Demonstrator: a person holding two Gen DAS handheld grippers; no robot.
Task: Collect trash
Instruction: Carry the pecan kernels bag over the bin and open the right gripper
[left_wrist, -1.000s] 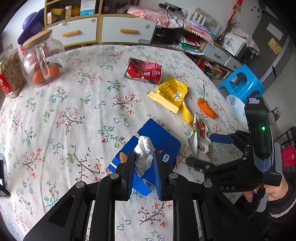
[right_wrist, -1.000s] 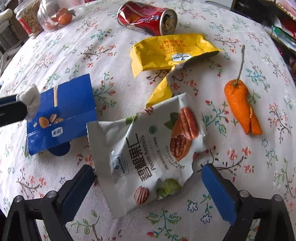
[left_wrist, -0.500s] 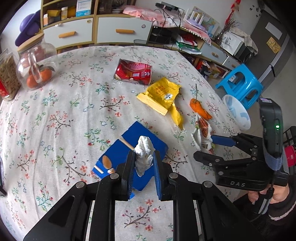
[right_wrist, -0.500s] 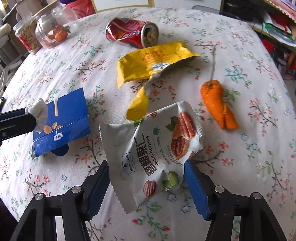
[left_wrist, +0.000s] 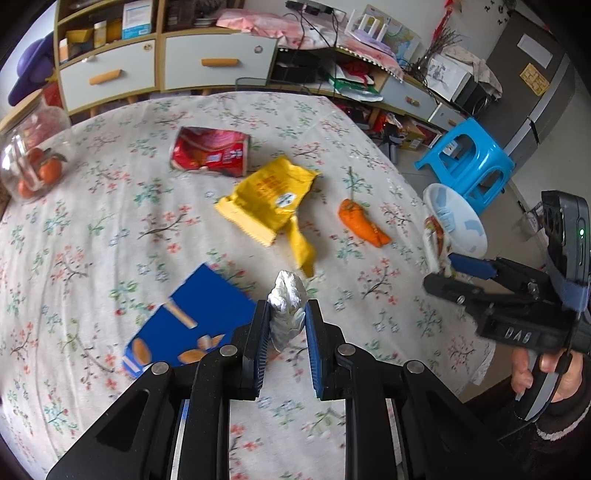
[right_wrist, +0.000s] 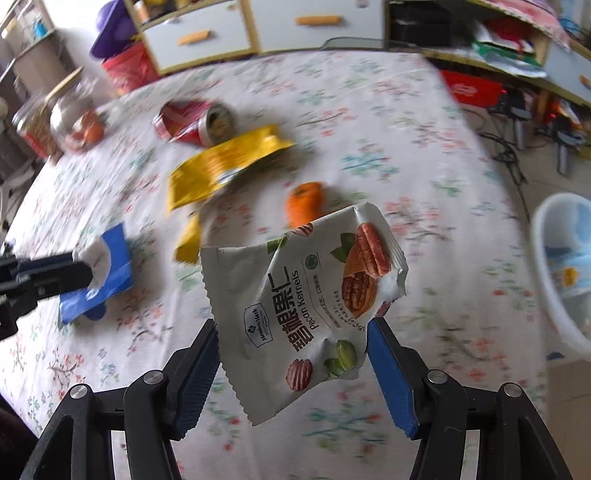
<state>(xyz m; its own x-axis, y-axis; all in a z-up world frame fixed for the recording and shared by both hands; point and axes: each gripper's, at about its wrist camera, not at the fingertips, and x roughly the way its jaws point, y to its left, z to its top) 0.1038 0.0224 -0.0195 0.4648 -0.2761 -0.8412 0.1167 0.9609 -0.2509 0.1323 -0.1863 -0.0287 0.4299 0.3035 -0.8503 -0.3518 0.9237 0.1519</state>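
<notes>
1. Both grippers have lifted since a second ago. The pecan bag (right_wrist: 306, 314) lay flat on the worktop (left_wrist: 92, 221) with the right gripper (right_wrist: 295, 358) spread around it; now that gripper pinches it and it hangs clear of the cloth, lower centre of the right view.
2. Left gripper (left_wrist: 286, 328) is unchanged in grip: pressed onto the tissue wad (left_wrist: 286, 306), centre of the left view. It has risen and slid right off the blue carton (left_wrist: 192, 325).
3. White bin (right_wrist: 557, 266) has come into the right edge of the right view, below worktop level. My read: both loads are headed there next.
4. Left on the worktop: crushed red can (left_wrist: 208, 151), yellow wrapper (left_wrist: 269, 199), orange carrot-like scrap (left_wrist: 362, 223), blue carton. Task looks well short of done.
5. Hard to make out: the right view is motion-blurred, so the can and wrapper smear. The bin is cut off by the frame; its contents show only as pale blue shapes. The bag hides part of the orange scrap. In the left view the bag is edge-on, print unreadable.
</notes>
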